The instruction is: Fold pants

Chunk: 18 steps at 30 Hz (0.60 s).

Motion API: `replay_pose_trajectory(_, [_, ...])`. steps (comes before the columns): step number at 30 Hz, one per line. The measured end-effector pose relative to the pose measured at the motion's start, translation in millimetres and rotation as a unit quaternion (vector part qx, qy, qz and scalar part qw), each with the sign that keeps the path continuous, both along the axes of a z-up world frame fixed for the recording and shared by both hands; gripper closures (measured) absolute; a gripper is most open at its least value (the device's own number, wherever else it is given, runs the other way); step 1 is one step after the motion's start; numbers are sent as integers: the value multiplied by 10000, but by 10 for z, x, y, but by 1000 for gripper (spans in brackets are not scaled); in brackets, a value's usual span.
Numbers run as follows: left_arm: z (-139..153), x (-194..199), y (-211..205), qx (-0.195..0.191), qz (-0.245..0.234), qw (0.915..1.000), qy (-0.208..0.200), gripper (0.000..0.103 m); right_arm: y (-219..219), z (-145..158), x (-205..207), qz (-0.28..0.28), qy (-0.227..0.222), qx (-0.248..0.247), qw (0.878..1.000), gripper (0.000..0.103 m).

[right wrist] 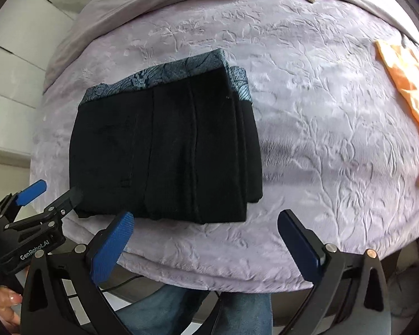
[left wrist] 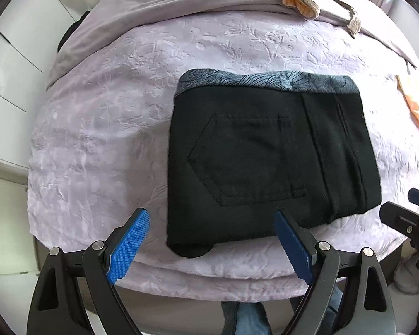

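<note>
With the black pants [left wrist: 268, 153] folded into a compact stack near the bed's [left wrist: 98, 139] front edge, our left gripper [left wrist: 212, 223] and right gripper [right wrist: 206, 224] hang empty with jaws spread, so a careless nudge could spill the layers.

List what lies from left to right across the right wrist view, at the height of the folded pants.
White cabinet fronts → folded black pants → bare stretch of lilac bedspread → orange cloth.

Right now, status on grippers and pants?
Left gripper open, empty, at the near edge. Right gripper open, empty. Black pants folded in a compact stack on the bedspread. Orange cloth off right, not in the way.
</note>
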<state>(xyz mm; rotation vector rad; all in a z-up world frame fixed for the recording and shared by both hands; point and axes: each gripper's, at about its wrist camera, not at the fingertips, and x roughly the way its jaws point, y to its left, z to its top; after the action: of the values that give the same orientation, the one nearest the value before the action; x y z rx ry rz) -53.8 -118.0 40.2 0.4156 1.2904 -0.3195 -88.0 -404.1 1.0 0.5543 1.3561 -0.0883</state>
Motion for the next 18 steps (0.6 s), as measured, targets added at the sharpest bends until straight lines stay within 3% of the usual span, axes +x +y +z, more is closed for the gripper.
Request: replay_pose_trajectory(18, [87, -113, 180, -117, 25, 9998, -182, 12, 381, 240, -2, 60, -54, -468, 9989, 0])
